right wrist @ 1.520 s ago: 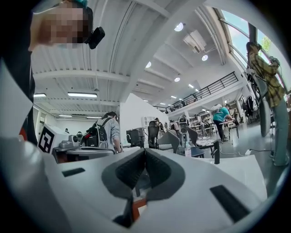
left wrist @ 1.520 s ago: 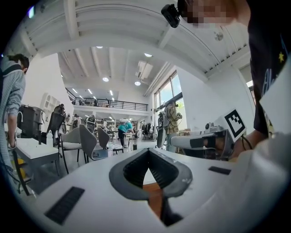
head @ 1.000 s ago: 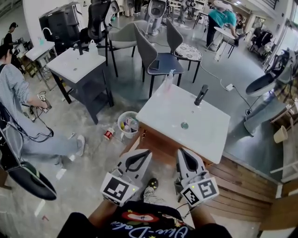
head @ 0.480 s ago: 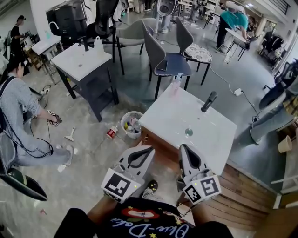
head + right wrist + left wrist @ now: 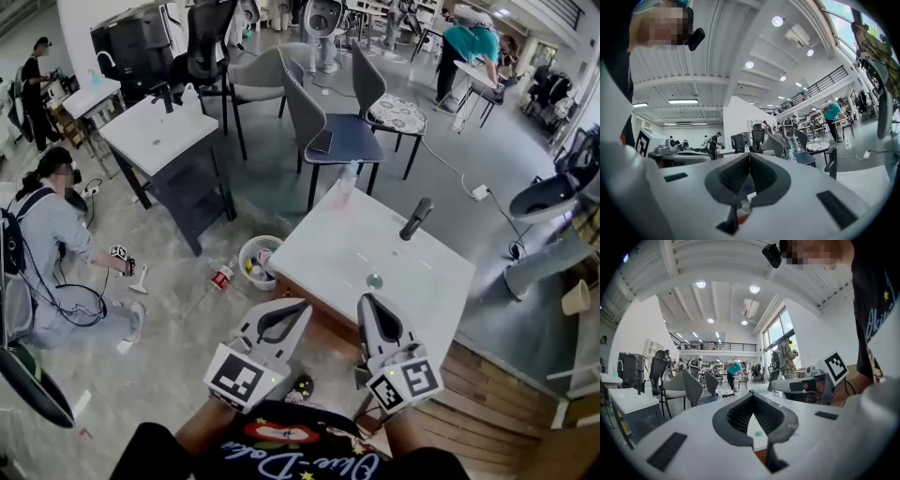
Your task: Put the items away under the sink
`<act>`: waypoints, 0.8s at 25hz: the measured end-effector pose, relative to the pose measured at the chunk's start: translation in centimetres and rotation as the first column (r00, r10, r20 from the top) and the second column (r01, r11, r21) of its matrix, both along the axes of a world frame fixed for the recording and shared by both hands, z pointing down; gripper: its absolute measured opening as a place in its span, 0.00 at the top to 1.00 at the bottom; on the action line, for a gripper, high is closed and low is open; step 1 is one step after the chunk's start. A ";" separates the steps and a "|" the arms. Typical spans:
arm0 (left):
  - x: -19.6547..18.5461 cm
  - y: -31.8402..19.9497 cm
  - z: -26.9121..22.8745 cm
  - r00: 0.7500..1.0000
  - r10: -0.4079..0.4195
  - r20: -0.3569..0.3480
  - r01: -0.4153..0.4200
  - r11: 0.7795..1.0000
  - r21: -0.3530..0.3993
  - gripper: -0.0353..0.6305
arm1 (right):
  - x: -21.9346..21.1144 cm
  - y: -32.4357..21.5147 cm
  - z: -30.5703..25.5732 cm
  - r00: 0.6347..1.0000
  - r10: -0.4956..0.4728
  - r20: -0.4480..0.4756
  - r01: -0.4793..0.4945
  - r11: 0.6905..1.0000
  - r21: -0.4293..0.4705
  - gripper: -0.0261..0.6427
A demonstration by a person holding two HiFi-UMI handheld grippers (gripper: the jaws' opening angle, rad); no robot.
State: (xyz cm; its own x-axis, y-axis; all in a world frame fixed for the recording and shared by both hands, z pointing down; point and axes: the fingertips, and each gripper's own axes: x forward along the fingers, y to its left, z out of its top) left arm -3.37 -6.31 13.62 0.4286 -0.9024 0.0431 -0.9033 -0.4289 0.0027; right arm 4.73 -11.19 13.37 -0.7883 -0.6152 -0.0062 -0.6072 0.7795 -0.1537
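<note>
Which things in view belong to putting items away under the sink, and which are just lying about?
Probably the job:
sink top
basket of items on the floor
red can beside the basket
left hand-held gripper and right hand-held gripper, both shut and empty

Just about:
chairs
second sink
crouching person

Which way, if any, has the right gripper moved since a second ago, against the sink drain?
Yes: the right gripper moved forward; its tip now lies much nearer the sink drain.
</note>
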 end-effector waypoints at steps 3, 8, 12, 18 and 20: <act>0.2 -1.1 0.2 1.000 -0.006 0.024 0.006 1.000 -0.010 0.94 | 0.3 -1.0 0.1 1.000 0.000 0.014 0.000 1.000 -0.001 0.95; 1.3 -2.2 0.3 0.999 0.002 0.045 -0.001 1.000 -0.005 0.94 | 0.8 -2.1 0.6 1.000 -0.017 0.025 0.017 1.000 -0.011 0.95; 2.0 -3.1 0.3 0.998 -0.007 0.060 0.008 1.000 -0.018 0.94 | 0.8 -2.8 0.8 0.999 -0.038 0.035 0.039 0.999 -0.022 0.95; 2.7 -4.1 0.2 0.998 -0.001 0.058 0.002 1.000 -0.013 0.94 | 1.5 -3.7 0.7 0.998 -0.039 0.050 0.039 0.999 -0.011 0.95; 2.8 -4.3 0.0 0.998 -0.002 0.062 0.002 1.000 -0.007 0.94 | 1.6 -3.9 0.9 0.998 -0.040 0.047 0.040 0.999 -0.013 0.95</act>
State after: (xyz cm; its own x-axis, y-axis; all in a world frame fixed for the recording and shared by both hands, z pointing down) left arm -0.58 -10.58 13.62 0.4231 -0.9029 0.0759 -0.9027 -0.4272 -0.0505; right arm 6.28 -15.06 14.22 -0.8114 -0.5835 -0.0350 -0.5674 0.8006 -0.1924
